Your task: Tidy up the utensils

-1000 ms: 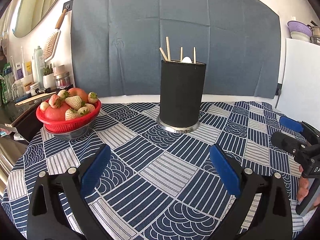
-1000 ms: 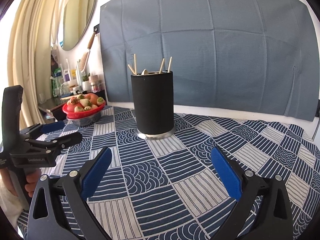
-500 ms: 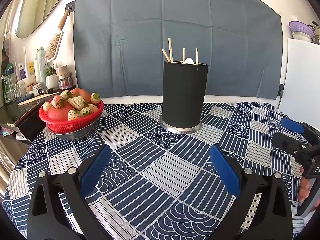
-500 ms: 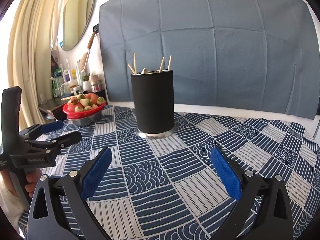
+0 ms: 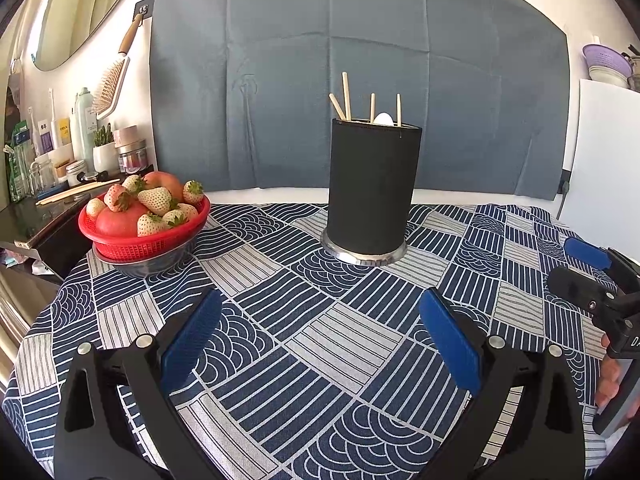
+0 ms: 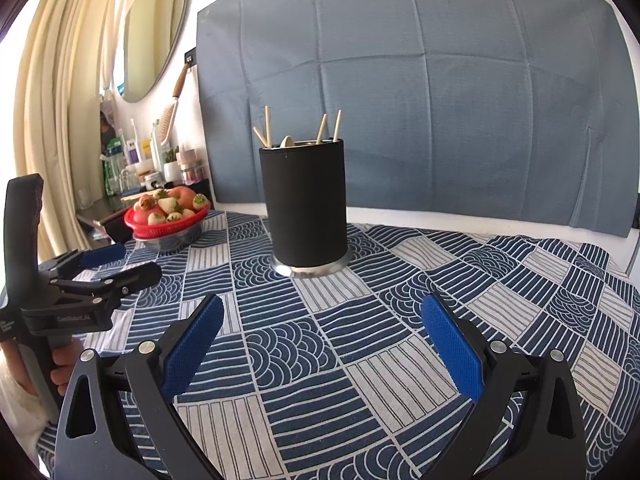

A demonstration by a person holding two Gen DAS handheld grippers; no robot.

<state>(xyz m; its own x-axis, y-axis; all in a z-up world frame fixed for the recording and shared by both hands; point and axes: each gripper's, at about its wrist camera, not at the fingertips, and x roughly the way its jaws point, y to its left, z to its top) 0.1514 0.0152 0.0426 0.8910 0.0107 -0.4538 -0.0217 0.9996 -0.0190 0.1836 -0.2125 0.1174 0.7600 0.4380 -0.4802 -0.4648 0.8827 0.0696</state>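
A utensil holder [image 5: 373, 188] is set mid-table toward the rear edge of the tablecloth [image 5: 320, 340]; a fruit basket [image 5: 146, 232] is placed by its left edge.

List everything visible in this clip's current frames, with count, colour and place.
utensil holder: one, black, metal base, table centre
chopsticks: four, pale wood, upright in holder
spoon: one, white, tip showing in holder
fruit basket: one, red, table's left, holding strawberries and tomatoes
tablecloth: one, navy and white pattern
backdrop cloth: one, grey-blue, on wall
hairbrush: one, wooden, hanging on wall
mirror: one, oval, on wall
left tongs: open, blue pads
right tongs: open, blue pads
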